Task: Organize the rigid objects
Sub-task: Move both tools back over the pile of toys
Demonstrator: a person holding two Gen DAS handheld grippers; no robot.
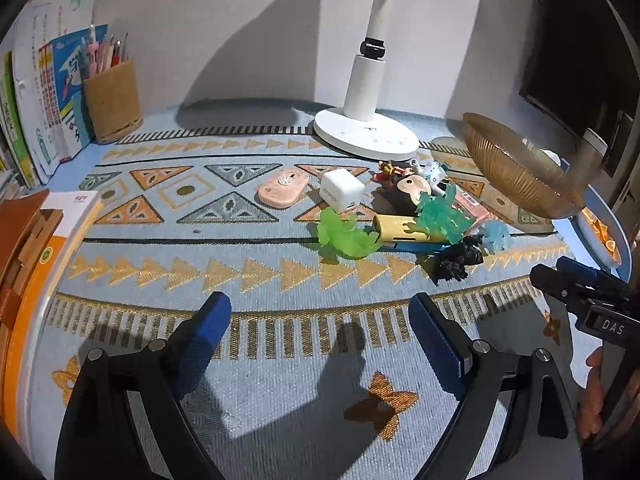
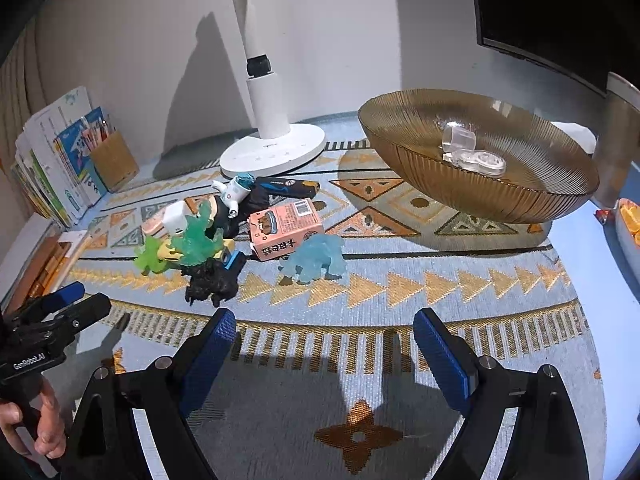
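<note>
At nine o'clock on the tabletop (image 1: pixel 280 420), which was covered by a patterned blue and gold cloth, books (image 1: pixel 36 112) leaned against the wall with a brown pen holder (image 1: pixel 114 100) just beside them. A white lamp base (image 1: pixel 366 136) stood at twelve o'clock in the left wrist view.

The pile of small rigid objects lay before the lamp, toward one o'clock of the left tongs (image 1: pixel 320 328). Its leftmost piece was a pink oval case (image 1: pixel 283 191), then a white charger cube (image 1: pixel 342 191), a bright green figure (image 1: pixel 346 236) touching a yellow tube (image 1: pixel 404 229), a teal figure (image 1: pixel 440 214) over that tube, a black figure (image 1: pixel 460 258) nearest the tongs, and a pale blue figure (image 2: pixel 316 258) at the pile's right edge, just beside a pink carton (image 2: pixel 284 228).

The left tongs stood released, their blue pads wide apart above bare cloth with nothing between them. The right tongs (image 2: pixel 324 336) were likewise released and empty, the black figure at their eleven o'clock.

At two o'clock of the right tongs sat an amber ribbed glass bowl (image 2: pixel 500 196), holding a clear plastic piece (image 2: pixel 472 152). A dish of orange slices (image 2: pixel 632 232) lay at the tabletop's far right edge.
</note>
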